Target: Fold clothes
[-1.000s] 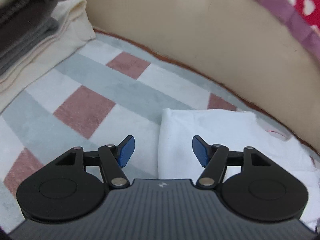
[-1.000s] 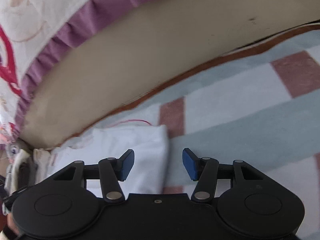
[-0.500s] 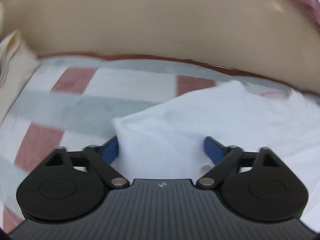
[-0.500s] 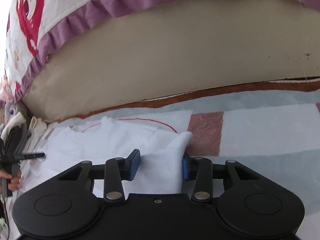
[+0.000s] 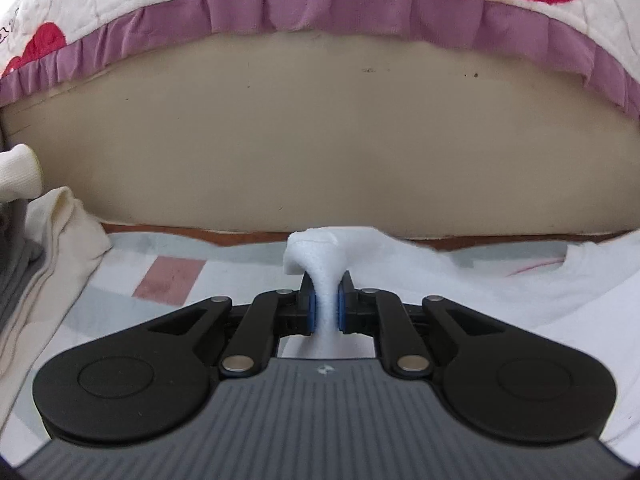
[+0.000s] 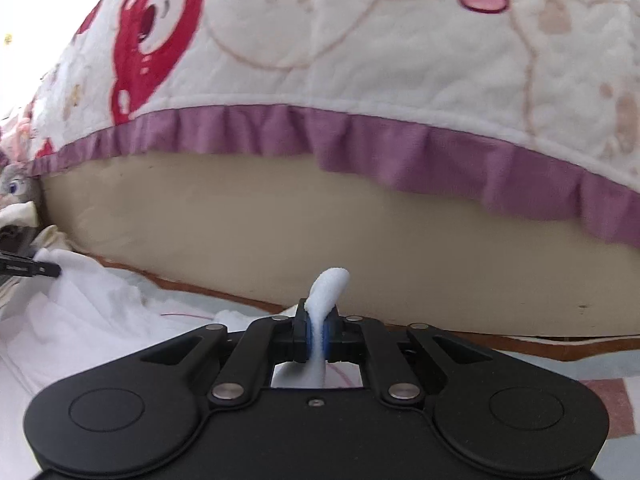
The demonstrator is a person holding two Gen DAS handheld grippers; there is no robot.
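Observation:
A white garment (image 5: 500, 280) lies on a checked blanket (image 5: 160, 280) in front of a beige mattress side. My left gripper (image 5: 326, 308) is shut on a bunched left corner of the garment, which sticks up between the blue pads. In the right wrist view my right gripper (image 6: 318, 334) is shut on the garment's right corner (image 6: 328, 284), and the cloth (image 6: 80, 320) stretches away to the left. The tip of the left gripper (image 6: 32, 268) shows at the far left edge there.
A quilt with a purple frill (image 5: 320, 4) hangs over the beige mattress side (image 5: 320, 152) just behind the garment. A stack of cream and grey folded clothes (image 5: 36, 248) lies at the left. A soft toy (image 6: 12, 188) sits at the far left.
Both grippers went from open beside the garment's corners to shut on them, and both have lifted and tilted up, so the mattress and quilt now fill the views.

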